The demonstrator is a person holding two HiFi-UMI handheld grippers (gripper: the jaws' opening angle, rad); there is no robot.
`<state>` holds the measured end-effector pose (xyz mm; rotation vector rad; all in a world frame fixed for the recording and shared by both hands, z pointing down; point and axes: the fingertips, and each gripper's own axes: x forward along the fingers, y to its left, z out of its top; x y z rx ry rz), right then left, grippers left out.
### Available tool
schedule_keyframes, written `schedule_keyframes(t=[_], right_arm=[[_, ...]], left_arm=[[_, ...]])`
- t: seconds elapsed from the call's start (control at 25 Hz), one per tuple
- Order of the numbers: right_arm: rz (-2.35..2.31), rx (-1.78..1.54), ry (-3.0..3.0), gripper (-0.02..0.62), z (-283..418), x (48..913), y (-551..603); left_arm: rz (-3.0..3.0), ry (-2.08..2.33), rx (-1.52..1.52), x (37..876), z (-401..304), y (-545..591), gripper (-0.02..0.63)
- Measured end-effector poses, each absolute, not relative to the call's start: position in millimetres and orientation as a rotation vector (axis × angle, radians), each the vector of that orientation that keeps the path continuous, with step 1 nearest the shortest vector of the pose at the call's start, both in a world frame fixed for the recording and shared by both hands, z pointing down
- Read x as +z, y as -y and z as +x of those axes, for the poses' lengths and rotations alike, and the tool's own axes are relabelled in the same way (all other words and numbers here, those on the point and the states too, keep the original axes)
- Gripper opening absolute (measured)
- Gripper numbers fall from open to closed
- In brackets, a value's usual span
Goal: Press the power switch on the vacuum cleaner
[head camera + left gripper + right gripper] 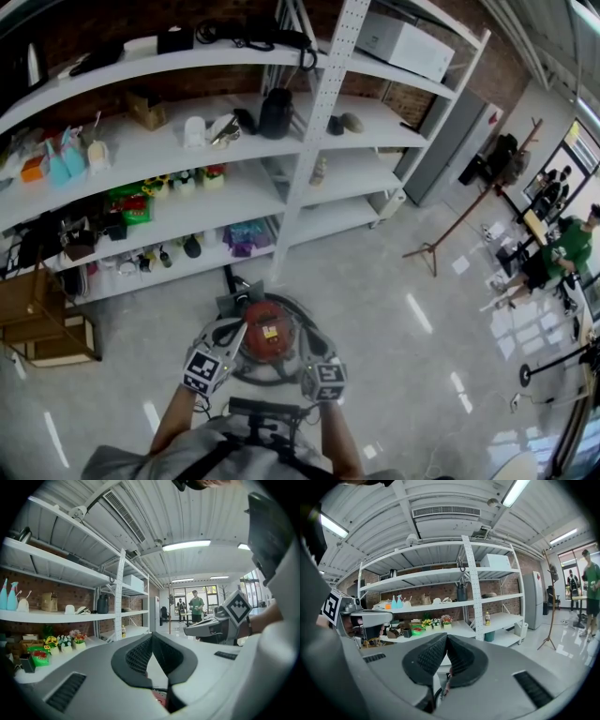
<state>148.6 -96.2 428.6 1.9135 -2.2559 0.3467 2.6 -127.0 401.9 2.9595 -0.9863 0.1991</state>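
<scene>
Although both grippers hung just above the vacuum cleaner [265, 330], neither had touched it. The red canister sat on the glossy floor [394, 309] at six o'clock from the white shelving upright [309, 141]. The left gripper [152, 638] was at about eight o'clock of it and the right gripper [446, 638] at about four o'clock. Each had its ribbed pads pressed together at the tips, with nothing pinched between them.

The power switch could not be picked out on the housing from the head view, so the first risk was pressing the wrong spot, perhaps the yellow label [272, 330] rather than the switch. Both gripper views looked out level at the shelves, with only a sliver of red low at six o'clock in the left one. The approach would therefore have been guided mainly from the head view.

The housing looked rounded and smooth, so a closed jaw tip pushed off-centre would probably have skidded sideways. If the canister rode on wheels, a slanted push could have rolled it along the floor instead of working the switch. A dark hose [272, 380] looped round it at six o'clock, where a gripper coming down might have caught on it.
</scene>
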Motion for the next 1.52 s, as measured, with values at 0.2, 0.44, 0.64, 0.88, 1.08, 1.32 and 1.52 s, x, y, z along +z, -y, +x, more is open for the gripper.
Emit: schedule_keyframes(t=[0.2,0.44,0.64,0.88,1.08,1.32,1.52], right_arm=[[1.924,0.343,2.28,0.012,145.2,417.7,86.9],[1.949,0.347,2.298,0.012,146.5,411.5,74.7],[1.965,0.328,2.289,0.012,151.8,408.3,65.0],[1.962,0.305,2.29,0.012,150.5,403.7,56.0],[1.953,0.302,2.301,0.012,148.4,402.5,57.7],[1.946,0.31,2.303,0.011,147.4,403.8,58.8],[1.943,0.315,2.303,0.011,145.5,403.4,60.7]], left_arm=[[2.959,1.002,0.186,396.7,0.5,124.6,0.008],[2.958,1.009,0.184,396.7,3.3,122.9,0.008],[2.965,1.006,0.175,397.2,6.8,120.0,0.008],[2.978,1.024,0.162,393.9,7.6,118.7,0.008],[2.967,1.042,0.17,394.0,3.2,119.4,0.008],[2.96,1.053,0.168,395.9,0.3,119.1,0.008],[2.959,1.052,0.171,393.5,0.1,121.7,0.008]])
